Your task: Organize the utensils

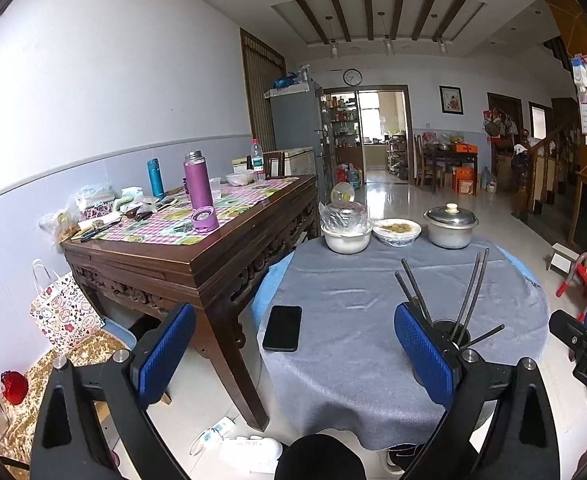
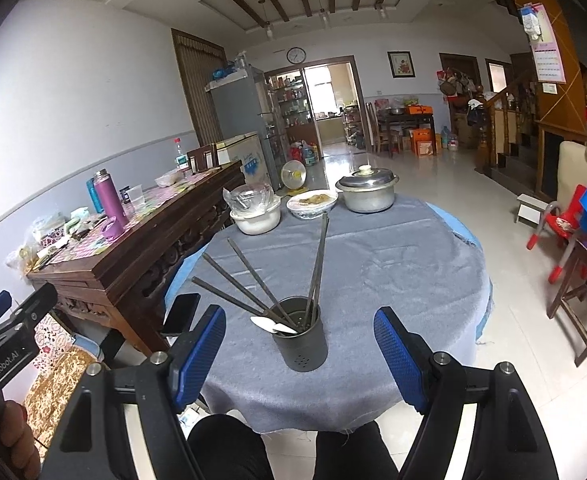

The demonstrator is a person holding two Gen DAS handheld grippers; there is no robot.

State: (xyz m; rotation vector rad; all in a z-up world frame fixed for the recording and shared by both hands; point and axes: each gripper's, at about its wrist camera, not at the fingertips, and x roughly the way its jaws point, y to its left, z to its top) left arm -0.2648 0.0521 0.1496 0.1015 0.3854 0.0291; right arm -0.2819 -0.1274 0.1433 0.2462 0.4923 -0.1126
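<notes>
A dark cylindrical utensil holder (image 2: 300,334) stands on the round table's grey cloth (image 2: 393,264). Several dark chopsticks (image 2: 253,276) lean out of it, and a white spoon (image 2: 271,325) rests at its rim. My right gripper (image 2: 299,354) is open and empty, with the holder between its blue pads and just ahead. In the left wrist view the holder (image 1: 451,332) and its chopsticks (image 1: 473,292) sit right behind the right blue pad (image 1: 423,354). My left gripper (image 1: 293,356) is open and empty, above the table's near left edge.
A black phone (image 1: 282,328) lies on the cloth at the left. A white bowl with a plastic-wrapped lid (image 2: 255,216), a plate of food (image 2: 312,202) and a lidded metal pot (image 2: 367,192) stand at the far edge. A cluttered wooden table (image 1: 197,240) stands to the left.
</notes>
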